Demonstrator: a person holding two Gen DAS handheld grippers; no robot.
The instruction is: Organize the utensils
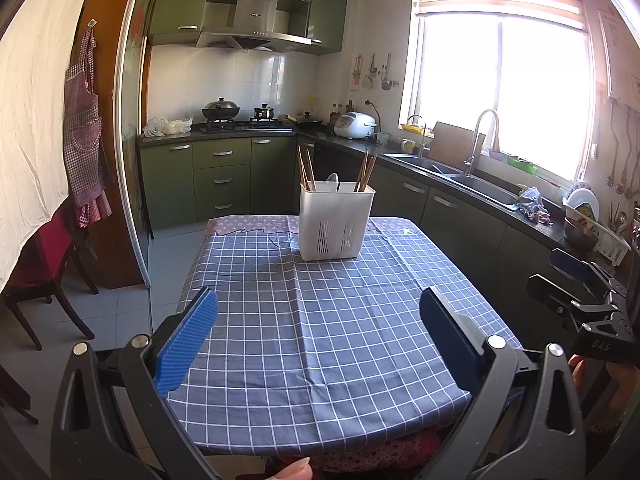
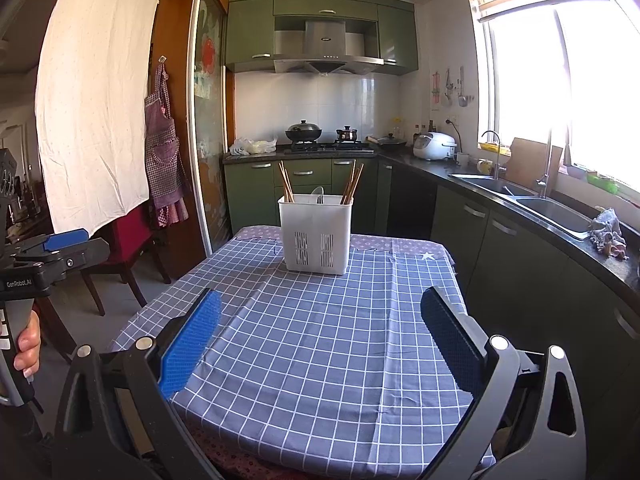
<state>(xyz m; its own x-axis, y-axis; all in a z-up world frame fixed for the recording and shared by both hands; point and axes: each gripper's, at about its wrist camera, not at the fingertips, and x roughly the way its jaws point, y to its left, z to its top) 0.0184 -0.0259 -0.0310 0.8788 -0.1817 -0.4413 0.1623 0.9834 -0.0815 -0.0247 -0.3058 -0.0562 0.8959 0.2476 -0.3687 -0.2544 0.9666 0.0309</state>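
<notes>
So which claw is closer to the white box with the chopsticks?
Hard to tell; perhaps the right claw, slightly. Both claws are open, hanging over the near table edge, with the white box far ahead. The left claw is beside it.

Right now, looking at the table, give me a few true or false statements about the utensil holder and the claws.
1. The white utensil holder stands upright on the checked tablecloth. True.
2. Chopsticks lie flat on the cloth. False: they stand in the holder.
3. The left claw is open and empty. True.
4. The right claw grips a spoon. False: it is open, holding nothing.
</notes>
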